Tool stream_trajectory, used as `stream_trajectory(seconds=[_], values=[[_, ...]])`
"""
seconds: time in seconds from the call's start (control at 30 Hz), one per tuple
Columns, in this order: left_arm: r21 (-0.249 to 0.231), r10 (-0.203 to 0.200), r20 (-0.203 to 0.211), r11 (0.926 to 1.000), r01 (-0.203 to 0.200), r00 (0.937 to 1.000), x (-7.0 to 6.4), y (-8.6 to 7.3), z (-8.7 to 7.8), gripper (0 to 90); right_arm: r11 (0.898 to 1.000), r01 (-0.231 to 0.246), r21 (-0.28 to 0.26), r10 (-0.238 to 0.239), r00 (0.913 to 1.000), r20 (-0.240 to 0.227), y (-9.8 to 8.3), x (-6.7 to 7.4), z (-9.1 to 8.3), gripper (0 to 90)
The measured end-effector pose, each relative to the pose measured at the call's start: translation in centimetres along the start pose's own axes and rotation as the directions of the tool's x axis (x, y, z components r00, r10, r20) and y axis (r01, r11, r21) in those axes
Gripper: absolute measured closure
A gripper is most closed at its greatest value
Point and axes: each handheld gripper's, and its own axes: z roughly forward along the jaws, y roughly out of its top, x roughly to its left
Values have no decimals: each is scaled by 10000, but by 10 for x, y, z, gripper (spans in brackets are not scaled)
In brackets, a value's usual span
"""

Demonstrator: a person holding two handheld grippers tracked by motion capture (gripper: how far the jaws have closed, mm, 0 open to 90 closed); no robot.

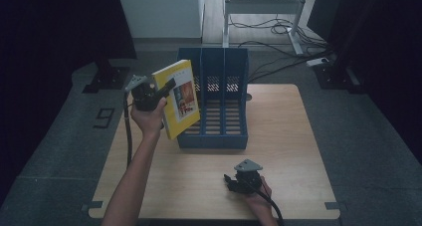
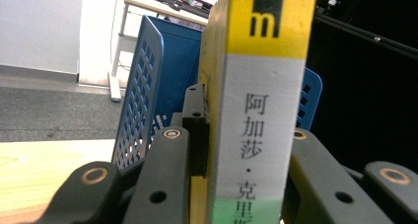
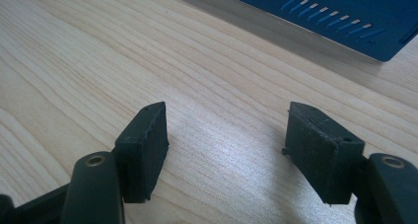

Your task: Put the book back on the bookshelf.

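Left gripper (image 1: 161, 92) jaws clamp the yellow book (image 1: 180, 96) beside the blue file rack (image 1: 221, 136); right gripper (image 1: 230, 182) jaws gape wide, empty, over the worktop (image 1: 288, 136) before the rack.

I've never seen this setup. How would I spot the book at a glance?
Start at the light wooden table and find the blue plastic file rack with upright dividers at its far middle. At the rack's left edge, the left tool holds a yellow paperback book up in the air. It is the one bright yellow item, with a white spine of dark characters.
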Motion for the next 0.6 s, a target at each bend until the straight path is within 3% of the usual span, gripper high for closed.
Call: stream_trajectory(seconds=[0.6], values=[[123, -80, -317, 9999, 84, 9995, 2, -1, 16, 744, 10000, -6, 0, 6, 10000, -1, 0, 0, 0, 322]])
